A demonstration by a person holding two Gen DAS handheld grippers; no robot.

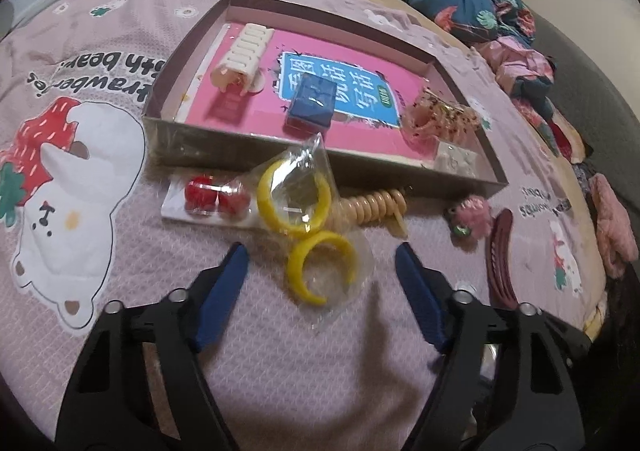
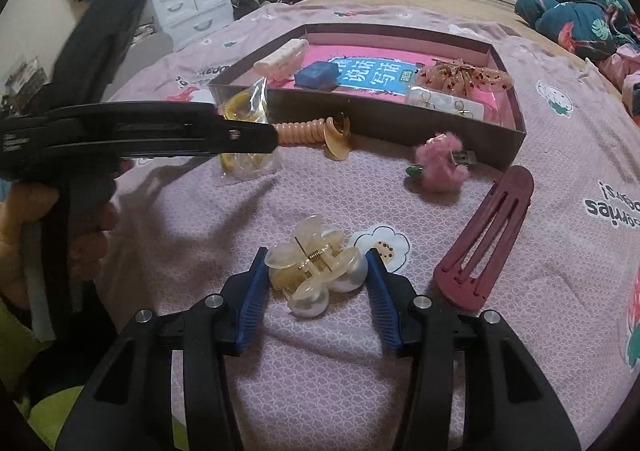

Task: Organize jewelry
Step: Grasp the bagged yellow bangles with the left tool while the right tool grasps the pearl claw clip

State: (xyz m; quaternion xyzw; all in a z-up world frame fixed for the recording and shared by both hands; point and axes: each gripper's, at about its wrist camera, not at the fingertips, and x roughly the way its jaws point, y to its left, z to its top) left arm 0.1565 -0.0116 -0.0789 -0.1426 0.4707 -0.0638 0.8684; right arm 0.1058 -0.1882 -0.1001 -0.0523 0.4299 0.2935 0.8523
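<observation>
A shallow box (image 1: 280, 150) with a pink book inside lies on the bed; it also shows in the right wrist view (image 2: 516, 139). It holds a cream claw clip (image 1: 244, 51), a blue ring box (image 1: 312, 101), a pink speckled clip (image 1: 436, 117) and an earring card (image 1: 456, 160). My left gripper (image 1: 322, 251) is open around a clear bag of yellow hoops (image 1: 306, 223). My right gripper (image 2: 316, 257) is open, its pads beside a pearly flower claw clip (image 2: 316, 269) lying on the bed; contact is unclear.
In front of the box lie red bead earrings on a card (image 1: 212, 197), a peach coil hair tie (image 1: 372, 205), a pink fluffy clip (image 1: 470, 217) and a maroon snap clip (image 2: 486, 239). Bedding is heaped at the right (image 1: 472, 7). The left gripper crosses the right wrist view (image 2: 160, 129).
</observation>
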